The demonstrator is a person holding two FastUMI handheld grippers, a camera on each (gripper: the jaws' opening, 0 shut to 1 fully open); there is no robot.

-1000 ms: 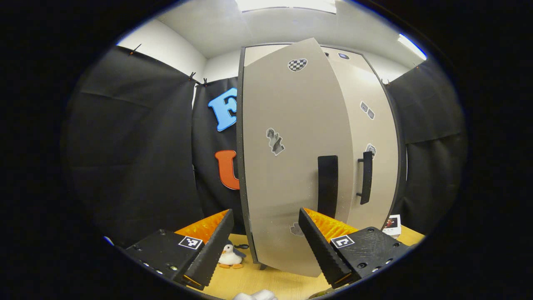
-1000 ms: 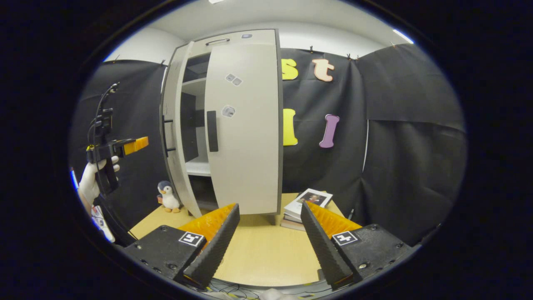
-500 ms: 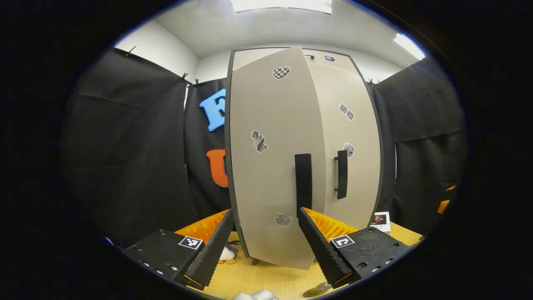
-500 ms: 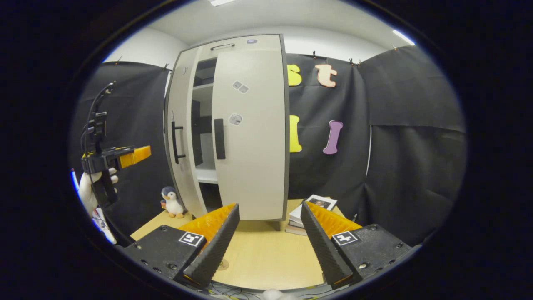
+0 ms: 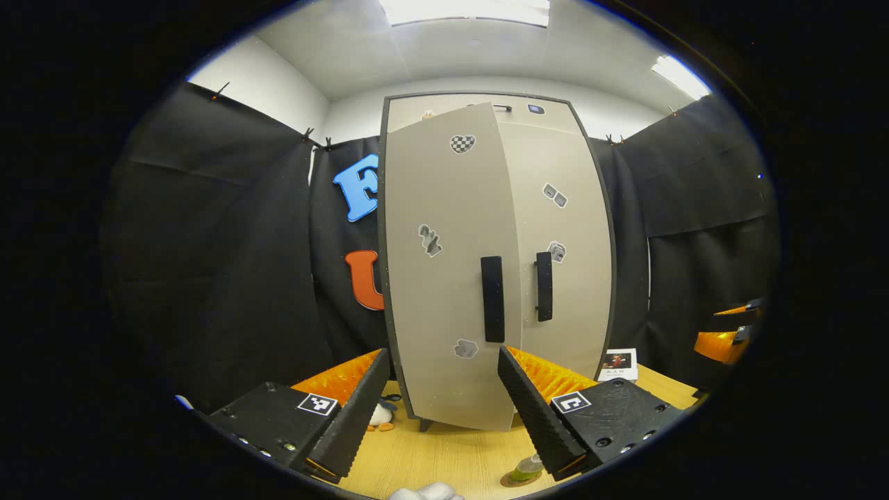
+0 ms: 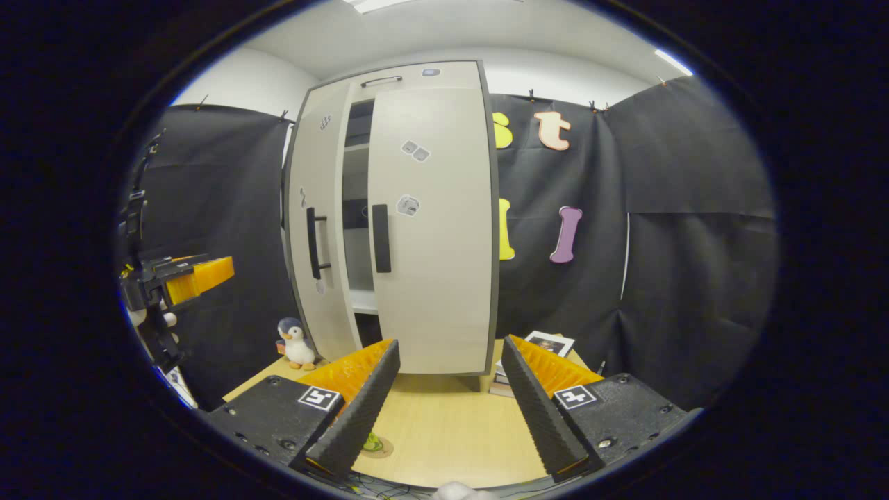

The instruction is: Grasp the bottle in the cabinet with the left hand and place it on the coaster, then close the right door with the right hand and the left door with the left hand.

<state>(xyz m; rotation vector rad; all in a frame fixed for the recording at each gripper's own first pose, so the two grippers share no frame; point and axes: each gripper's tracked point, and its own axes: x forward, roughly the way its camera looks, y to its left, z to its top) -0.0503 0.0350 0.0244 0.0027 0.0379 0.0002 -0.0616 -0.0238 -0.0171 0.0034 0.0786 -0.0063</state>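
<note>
Cabinet (image 6: pixel 417 208) upright at the back of the tabletop (image 6: pixel 444 430), taken as landmark. Right door (image 6: pixel 434 222) flush against the cabinet front; left door (image 6: pixel 323 229) ajar, a dark gap and shelves visible between the two. Bottle (image 5: pixel 526 469) standing on the coaster (image 5: pixel 510 480), on the tabletop in front of the cabinet, well apart from it. Left claw (image 5: pixel 441 410) spread, nothing between its fingers, held in front of the left door. Right claw (image 6: pixel 448 406) spread as well, empty, in front of the right door. Toy penguin (image 6: pixel 297 344) just beside the cabinet's left foot; books (image 6: pixel 538 351) stacked near its right corner.
</note>
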